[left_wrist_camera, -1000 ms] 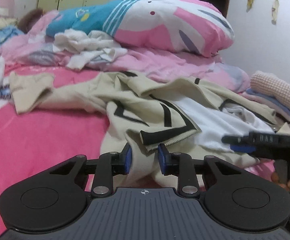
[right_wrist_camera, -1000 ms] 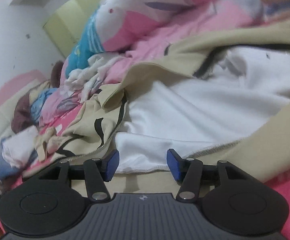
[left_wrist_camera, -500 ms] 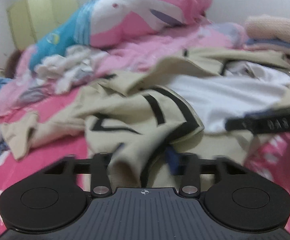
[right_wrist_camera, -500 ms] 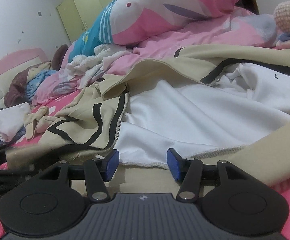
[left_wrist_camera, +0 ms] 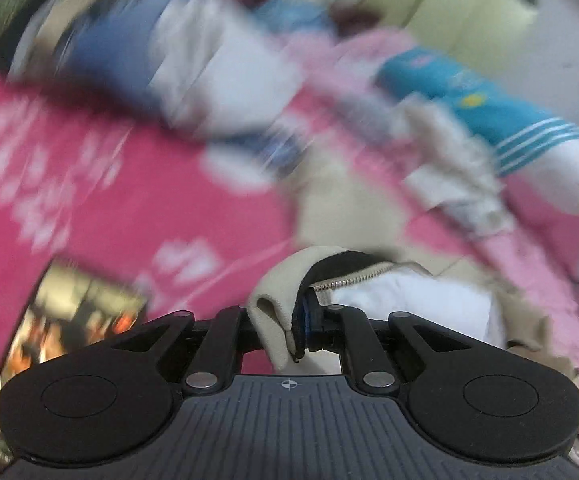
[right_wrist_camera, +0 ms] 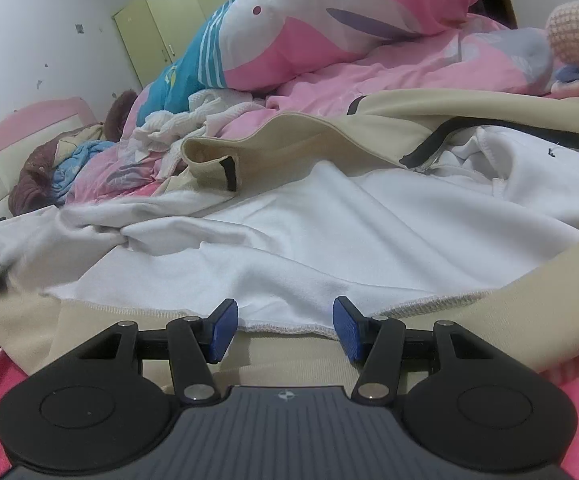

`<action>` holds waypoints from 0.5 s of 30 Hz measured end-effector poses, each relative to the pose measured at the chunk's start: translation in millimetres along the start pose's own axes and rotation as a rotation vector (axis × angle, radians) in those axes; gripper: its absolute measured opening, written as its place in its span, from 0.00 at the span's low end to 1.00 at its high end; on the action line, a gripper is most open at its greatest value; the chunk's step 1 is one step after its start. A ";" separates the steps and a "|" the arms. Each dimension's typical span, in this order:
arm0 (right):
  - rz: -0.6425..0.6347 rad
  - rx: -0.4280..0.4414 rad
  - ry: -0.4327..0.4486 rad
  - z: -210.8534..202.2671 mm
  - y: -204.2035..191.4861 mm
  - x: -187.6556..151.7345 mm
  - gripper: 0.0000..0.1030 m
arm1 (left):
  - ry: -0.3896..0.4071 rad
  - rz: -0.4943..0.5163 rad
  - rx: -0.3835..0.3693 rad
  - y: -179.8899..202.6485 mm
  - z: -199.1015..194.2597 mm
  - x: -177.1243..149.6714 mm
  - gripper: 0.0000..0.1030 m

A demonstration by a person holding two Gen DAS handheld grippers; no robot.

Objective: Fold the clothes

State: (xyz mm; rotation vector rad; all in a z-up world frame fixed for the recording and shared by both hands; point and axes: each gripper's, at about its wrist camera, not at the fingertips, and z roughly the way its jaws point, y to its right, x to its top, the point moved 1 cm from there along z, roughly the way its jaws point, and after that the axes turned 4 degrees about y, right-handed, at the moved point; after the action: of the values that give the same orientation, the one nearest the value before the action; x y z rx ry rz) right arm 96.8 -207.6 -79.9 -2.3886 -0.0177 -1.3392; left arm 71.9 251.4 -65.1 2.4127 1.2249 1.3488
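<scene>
Jacket (left_wrist_camera: 277,320) now pinched, left claw (left_wrist_camera: 289,328) closing

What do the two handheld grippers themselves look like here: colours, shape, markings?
Both match: the left gripper and right gripper each have a ribbed dark grey body with a small crosshair mark, two round black discs, black linkage arms with silver pivot screws, and blue-padded fingers. No cables or sleeves show.

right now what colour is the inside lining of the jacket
White; the outer shell is beige with black trim. The jacket lining shows best in the right wrist view.
</scene>
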 end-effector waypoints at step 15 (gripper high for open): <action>-0.006 -0.003 0.001 1.9 0.2 0.9 0.54 | 0.159 0.160 -0.054 17.1 -75.4 8.4 0.66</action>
State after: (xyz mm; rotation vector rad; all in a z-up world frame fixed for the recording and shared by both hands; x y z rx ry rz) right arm 98.9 -207.4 -80.1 -2.3921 -0.0229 -1.3446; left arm 27.3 225.8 -6.8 2.4514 1.0310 1.6245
